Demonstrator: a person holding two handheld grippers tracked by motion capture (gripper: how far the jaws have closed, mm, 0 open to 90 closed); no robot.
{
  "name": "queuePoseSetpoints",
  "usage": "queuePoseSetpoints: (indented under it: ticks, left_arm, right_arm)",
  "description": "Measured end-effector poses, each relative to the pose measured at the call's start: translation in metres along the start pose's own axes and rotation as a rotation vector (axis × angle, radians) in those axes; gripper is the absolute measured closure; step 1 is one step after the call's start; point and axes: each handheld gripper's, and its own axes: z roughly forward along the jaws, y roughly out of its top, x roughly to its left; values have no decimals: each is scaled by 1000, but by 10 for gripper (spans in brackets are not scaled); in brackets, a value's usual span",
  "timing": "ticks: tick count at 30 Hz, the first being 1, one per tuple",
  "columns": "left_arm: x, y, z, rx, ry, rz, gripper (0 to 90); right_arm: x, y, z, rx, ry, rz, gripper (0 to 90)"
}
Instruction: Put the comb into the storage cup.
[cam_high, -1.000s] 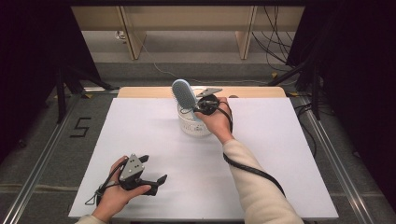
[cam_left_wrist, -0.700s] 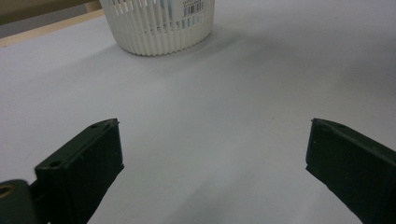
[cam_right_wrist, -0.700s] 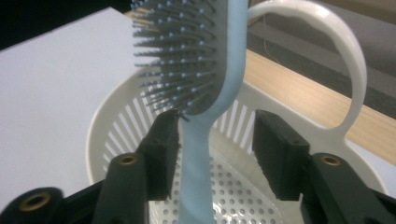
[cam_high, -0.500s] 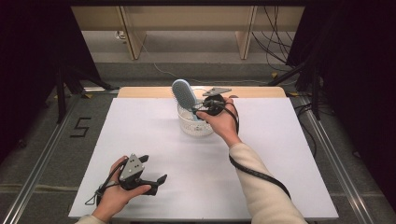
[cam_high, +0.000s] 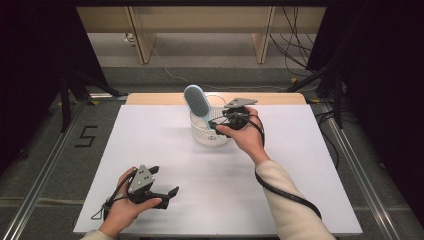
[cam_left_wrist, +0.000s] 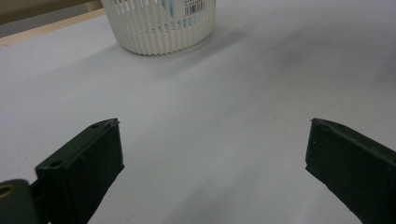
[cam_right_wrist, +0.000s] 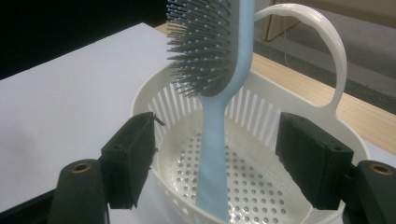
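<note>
Left gripper low at near table edge, hand wrapped around body, jaws spread wide, nothing between; bare white table sheet ahead. Right gripper at white slotted plastic basket, forearm reaching diagonally in; jaws just opened wide, pads clear of light-blue plastic hairbrush. Hairbrush stands handle-down in basket, bristle head above rim. Basket near far wooden table edge; open sheet either side.

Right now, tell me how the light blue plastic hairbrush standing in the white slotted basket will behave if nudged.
The light blue plastic hairbrush looks rigid. Standing handle-down with its heavy head high, it probably tips easily. The white slotted basket seems light, so it may slide too.
</note>
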Motion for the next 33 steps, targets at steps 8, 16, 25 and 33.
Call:
queuePoseSetpoints:
  ticks: [8,16,25,33]
  left_arm:
    - [0,0,0,0,1,-1,34]
    - [0,0,0,1,5,-3,34]
    - [0,0,0,0,6,-1,34]
    - [0,0,0,0,5,-3,34]
  right_arm:
    - [1,-7,-12,-13,18,8,269]
    - [1,-15,-26,-34,22,-1,253]
    - [3,-28,-40,-37,28,0,250]
    - [6,-37,-48,-28,29,-7,246]
